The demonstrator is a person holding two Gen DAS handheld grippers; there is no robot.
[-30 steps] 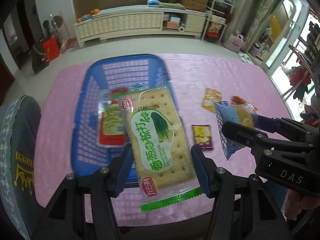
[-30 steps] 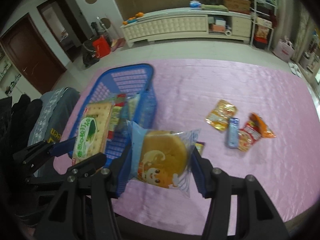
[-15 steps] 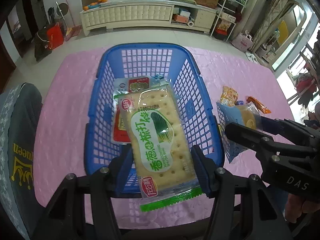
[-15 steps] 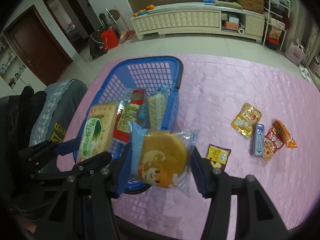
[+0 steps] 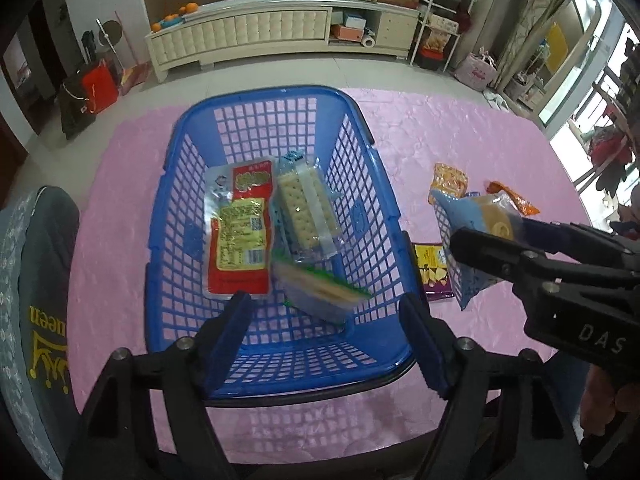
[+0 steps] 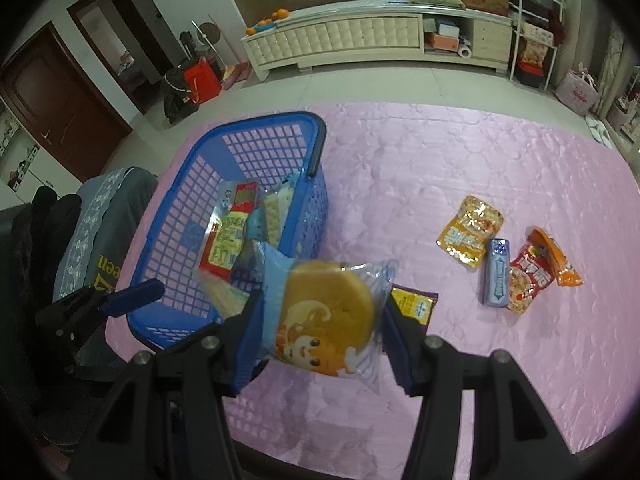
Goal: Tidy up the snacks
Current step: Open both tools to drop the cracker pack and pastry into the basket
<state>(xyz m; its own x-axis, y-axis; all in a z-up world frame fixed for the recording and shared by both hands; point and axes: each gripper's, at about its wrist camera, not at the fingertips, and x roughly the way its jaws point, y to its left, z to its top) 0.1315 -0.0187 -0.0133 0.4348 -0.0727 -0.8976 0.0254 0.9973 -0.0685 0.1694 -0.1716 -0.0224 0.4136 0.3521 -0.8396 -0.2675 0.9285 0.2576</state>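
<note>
- The left hand-held gripper [image 5: 326,338] hangs above the near end of the blue basket [image 5: 362,366], jaws spread wide with nothing between them, so it is placed for dropping over the opening.
- Just beyond its fingertips the green cracker pack [image 5: 320,290] appears blurred and tilted inside the basket, probably falling.
- Under it lie a red-and-yellow packet [image 5: 240,236] and a clear cracker sleeve [image 5: 306,212], flat on the basket floor.
- The right hand-held gripper [image 6: 326,332] clamps the round cake pack [image 6: 328,314] by its sides, beside the basket's right wall, likely next in.
- Loose snacks [image 6: 508,264] wait on the pink surface [image 6: 400,176].
</note>
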